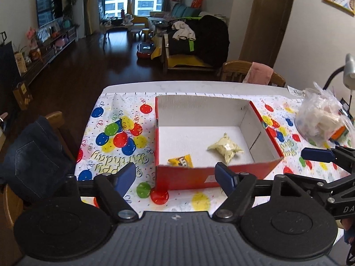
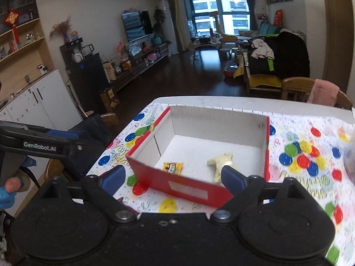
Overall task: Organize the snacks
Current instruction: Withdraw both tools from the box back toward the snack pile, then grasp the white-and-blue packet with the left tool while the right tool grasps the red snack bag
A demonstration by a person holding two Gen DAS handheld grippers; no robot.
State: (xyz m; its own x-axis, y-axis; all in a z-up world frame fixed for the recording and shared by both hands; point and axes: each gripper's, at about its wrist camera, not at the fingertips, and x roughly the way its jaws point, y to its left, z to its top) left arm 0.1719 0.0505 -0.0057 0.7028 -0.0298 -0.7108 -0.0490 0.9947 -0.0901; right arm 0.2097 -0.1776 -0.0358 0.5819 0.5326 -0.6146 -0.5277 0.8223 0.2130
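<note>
Both of my grippers hang above the near edge of the table with nothing in them. On my left gripper (image 1: 175,174) the blue fingers (image 1: 126,177) stand well apart with only air between them, and on my right gripper (image 2: 175,176) the jaws are spread wide and just as empty.

Straight ahead of both, past the fingertips, sits the red box (image 1: 268,168) with its white inside, open at the top, on the balloon-print tablecloth (image 1: 115,137). Its near red wall lies just beyond my left gripper's fingertips; from my right gripper the same wall runs slantwise across the gap between the fingers.

Two snacks lie on the box floor. The small yellow packet (image 1: 180,160) rests against the near wall, ahead of my left gripper and a little left of centre. The pale yellow wrapped snack (image 1: 226,149) lies farther in and to the right, just beyond my right gripper's right fingertip (image 2: 233,178).

Off to the right of my left gripper, past my right gripper, a clear plastic bag (image 1: 321,117) of things sits on the cloth, apart from the box.
</note>
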